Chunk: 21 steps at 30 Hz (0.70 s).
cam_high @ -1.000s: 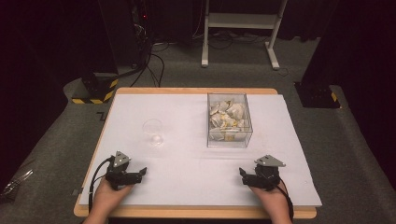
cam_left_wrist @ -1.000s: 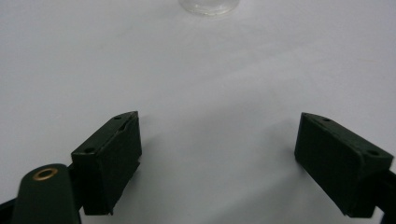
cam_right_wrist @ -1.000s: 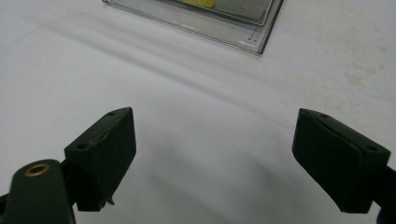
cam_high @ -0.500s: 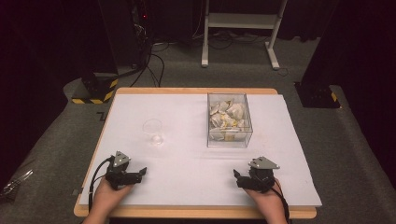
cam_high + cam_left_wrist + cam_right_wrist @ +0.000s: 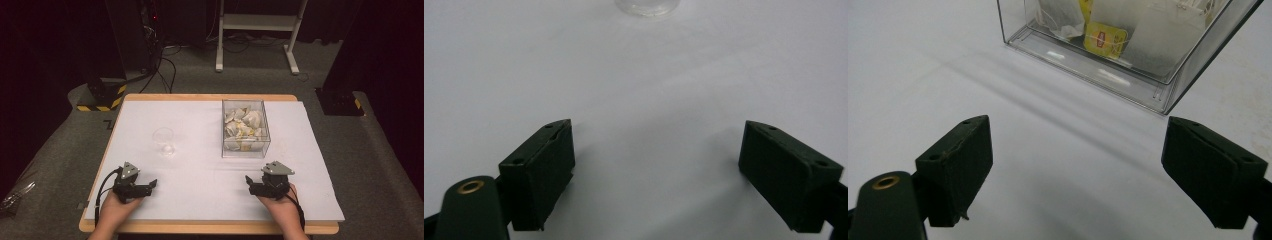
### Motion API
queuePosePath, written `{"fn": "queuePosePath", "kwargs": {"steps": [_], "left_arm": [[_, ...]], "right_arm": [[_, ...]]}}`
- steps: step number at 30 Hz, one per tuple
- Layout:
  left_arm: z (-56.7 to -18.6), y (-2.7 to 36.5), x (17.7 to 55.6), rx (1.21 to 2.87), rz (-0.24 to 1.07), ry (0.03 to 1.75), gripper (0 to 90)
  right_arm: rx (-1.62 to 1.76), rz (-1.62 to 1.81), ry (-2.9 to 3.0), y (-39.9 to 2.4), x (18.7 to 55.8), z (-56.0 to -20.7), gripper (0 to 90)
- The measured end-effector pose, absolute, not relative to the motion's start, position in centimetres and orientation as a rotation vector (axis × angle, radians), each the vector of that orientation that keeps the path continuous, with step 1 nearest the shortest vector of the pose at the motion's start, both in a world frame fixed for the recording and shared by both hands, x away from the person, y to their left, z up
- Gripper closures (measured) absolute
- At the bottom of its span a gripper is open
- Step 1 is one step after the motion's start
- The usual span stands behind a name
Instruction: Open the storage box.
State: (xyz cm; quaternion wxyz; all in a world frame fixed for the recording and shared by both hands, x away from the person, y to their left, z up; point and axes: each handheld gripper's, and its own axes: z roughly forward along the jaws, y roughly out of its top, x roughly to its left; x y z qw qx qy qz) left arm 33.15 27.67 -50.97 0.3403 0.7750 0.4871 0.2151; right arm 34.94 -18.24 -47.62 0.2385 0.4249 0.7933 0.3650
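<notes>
Your right claw (image 5: 252, 185) is wide open, nothing in it, aimed at the box (image 5: 245, 128) of teabags (image 5: 1105, 36) just ahead, so probably lining up a grab. Left claw (image 5: 148, 186) is open too, parked facing the glass (image 5: 164, 141).

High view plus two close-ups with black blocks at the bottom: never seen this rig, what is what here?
No robot: a person at a table holds a two-jaw tool in each hand. The high view looks down from above the person's side, with the left hand-held gripper and the right hand-held gripper near the front edge. Each close-up comes from a camera riding on one gripper; the black blocks are its own jaws. Both stand wide open, with nothing between them. On the white surface lie a clear glass, ahead of the left one, and a clear box of tea bags, ahead of the right one.
</notes>
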Motion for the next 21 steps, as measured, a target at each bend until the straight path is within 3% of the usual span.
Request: {"fn": "queuePosePath", "kwargs": {"steps": [21], "left_arm": [[-51.0, 27.7, 33.2, 2.016, 0.56, 1.267, 15.2]], "right_arm": [[1.154, 0.997, 2.19, -16.3, 37.3, -46.5, 14.7]]}}
